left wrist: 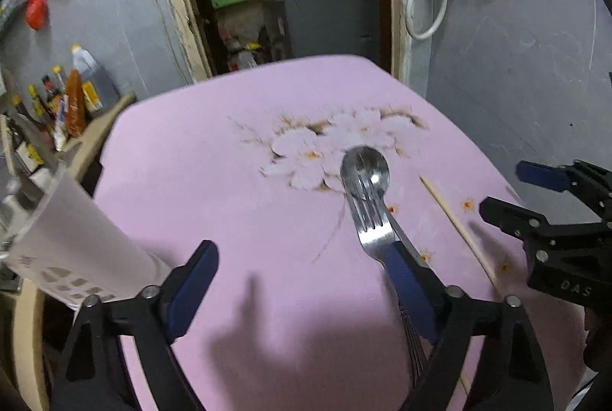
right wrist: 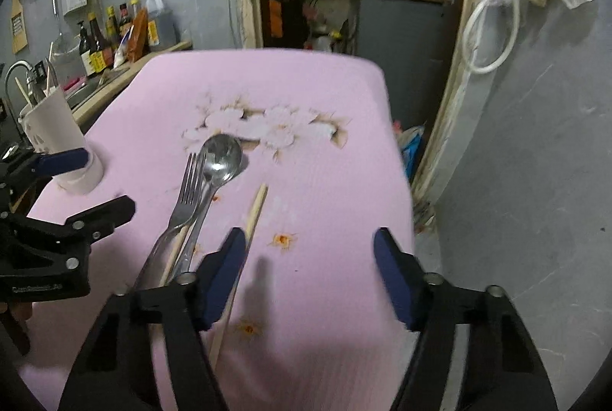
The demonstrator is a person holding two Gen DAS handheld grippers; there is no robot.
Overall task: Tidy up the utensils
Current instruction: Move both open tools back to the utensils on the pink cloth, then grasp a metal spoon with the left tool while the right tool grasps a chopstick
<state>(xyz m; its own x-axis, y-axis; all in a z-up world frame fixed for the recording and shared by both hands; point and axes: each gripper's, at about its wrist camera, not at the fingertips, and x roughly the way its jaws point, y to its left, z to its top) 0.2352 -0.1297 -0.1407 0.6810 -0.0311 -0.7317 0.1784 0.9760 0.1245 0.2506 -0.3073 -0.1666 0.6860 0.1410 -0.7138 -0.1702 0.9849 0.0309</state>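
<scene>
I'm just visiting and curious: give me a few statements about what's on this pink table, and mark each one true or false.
1. The fork lies beside and partly over the spoon. True.
2. The white utensil holder is empty. False: sticks and a utensil stand in it.
3. Both the left gripper and the right gripper are open and hold nothing. True.
4. The chopstick is already in the holder. False: it lies on the pink tablecloth.
5. The tablecloth is plain. False: it has a flower print.
</scene>
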